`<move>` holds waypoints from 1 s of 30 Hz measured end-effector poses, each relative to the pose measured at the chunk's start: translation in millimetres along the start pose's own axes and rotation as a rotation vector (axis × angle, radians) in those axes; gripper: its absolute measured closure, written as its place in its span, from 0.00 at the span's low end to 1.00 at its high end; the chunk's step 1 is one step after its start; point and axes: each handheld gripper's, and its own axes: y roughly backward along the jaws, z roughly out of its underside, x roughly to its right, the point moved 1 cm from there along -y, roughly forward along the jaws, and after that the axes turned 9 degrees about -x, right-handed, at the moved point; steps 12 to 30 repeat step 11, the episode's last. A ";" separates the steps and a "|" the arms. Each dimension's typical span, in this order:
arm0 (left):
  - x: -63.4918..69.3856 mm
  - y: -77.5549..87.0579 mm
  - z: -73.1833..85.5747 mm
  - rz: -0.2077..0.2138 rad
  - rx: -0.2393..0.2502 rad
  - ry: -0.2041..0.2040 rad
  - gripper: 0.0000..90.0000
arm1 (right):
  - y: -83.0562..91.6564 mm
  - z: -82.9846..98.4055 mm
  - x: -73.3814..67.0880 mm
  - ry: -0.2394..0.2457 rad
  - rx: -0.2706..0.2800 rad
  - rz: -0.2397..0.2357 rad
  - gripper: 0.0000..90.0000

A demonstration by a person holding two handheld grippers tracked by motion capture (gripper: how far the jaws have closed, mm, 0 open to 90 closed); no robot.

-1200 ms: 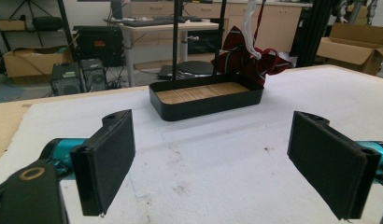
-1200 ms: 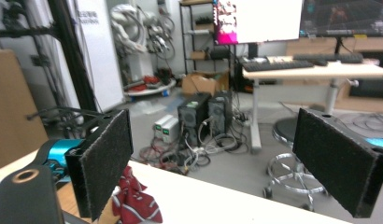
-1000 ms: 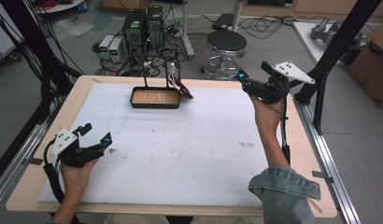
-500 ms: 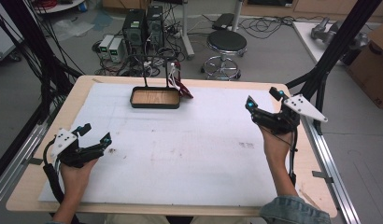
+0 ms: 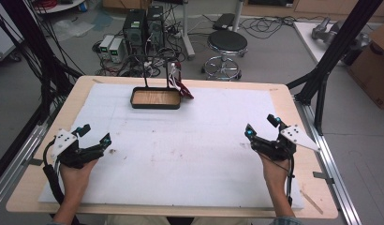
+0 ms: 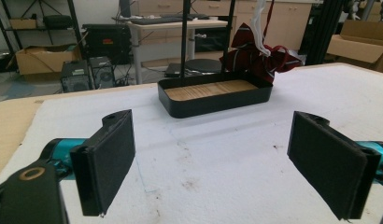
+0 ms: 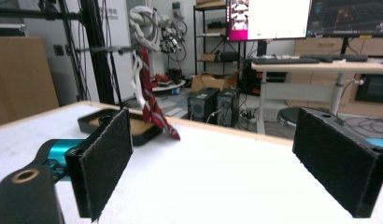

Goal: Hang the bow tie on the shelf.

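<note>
A black tray (image 5: 155, 106) with a wooden floor stands at the far middle of the white mat (image 5: 180, 145), under a thin black rack (image 5: 157, 65). A dark red striped tie (image 5: 183, 88) and a white cloth strip hang from the rack beside the tray's right end. The tray (image 6: 217, 101) and tie (image 6: 255, 53) lie ahead in the left gripper view; in the right gripper view the tray (image 7: 133, 135) and tie (image 7: 152, 105) are at left. My left gripper (image 5: 95, 134) rests open at the near left. My right gripper (image 5: 262, 125) stands open at the near right, holding nothing.
The mat covers a wooden table (image 5: 293, 93) with metal rails along both sides. Behind the table are computer towers (image 5: 143, 26), a round stool (image 5: 226, 44) and floor cables. A cardboard box (image 5: 375, 61) sits off to the far right.
My right gripper has drawn back from the far right near the rack to the near right of the mat. The left gripper has stayed in place.
</note>
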 end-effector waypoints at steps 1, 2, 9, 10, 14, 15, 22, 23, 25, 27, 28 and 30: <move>-0.1 -0.1 0.0 -0.001 -0.002 -0.001 0.17 | 0.5 8.5 0.2 -0.008 -0.011 0.005 0.13; -0.2 -0.2 0.0 -0.002 -0.004 -0.002 0.17 | 1.0 11.8 0.3 -0.014 -0.017 0.003 0.13; -0.8 -0.2 0.3 -0.007 -0.007 0.000 0.17 | 3.2 19.1 -0.6 -0.016 -0.024 0.006 0.12; -0.8 0.0 0.4 -0.010 -0.008 0.000 0.17 | 3.9 18.9 -1.4 -0.017 -0.021 0.002 0.12; -1.1 0.1 0.7 -0.012 -0.010 -0.002 0.17 | 4.2 18.4 -2.0 -0.011 -0.013 0.003 0.12; -1.1 0.1 0.7 -0.012 -0.010 -0.002 0.17 | 4.2 18.4 -2.0 -0.011 -0.013 0.003 0.12; -1.1 0.1 0.7 -0.012 -0.010 -0.002 0.17 | 4.2 18.4 -2.0 -0.011 -0.013 0.003 0.12; -1.1 0.1 0.7 -0.012 -0.010 -0.002 0.17 | 4.2 18.4 -2.0 -0.011 -0.013 0.003 0.12; -1.1 0.1 0.7 -0.012 -0.010 -0.002 0.17 | 4.2 18.4 -2.0 -0.011 -0.013 0.003 0.12; -1.1 0.1 0.7 -0.012 -0.010 -0.002 0.17 | 4.2 18.4 -2.0 -0.011 -0.013 0.003 0.12; -1.1 0.1 0.7 -0.012 -0.010 -0.002 0.17 | 4.2 18.4 -2.0 -0.011 -0.013 0.003 0.12; -1.1 0.1 0.7 -0.012 -0.010 -0.002 0.17 | 4.2 18.4 -2.0 -0.011 -0.013 0.003 0.12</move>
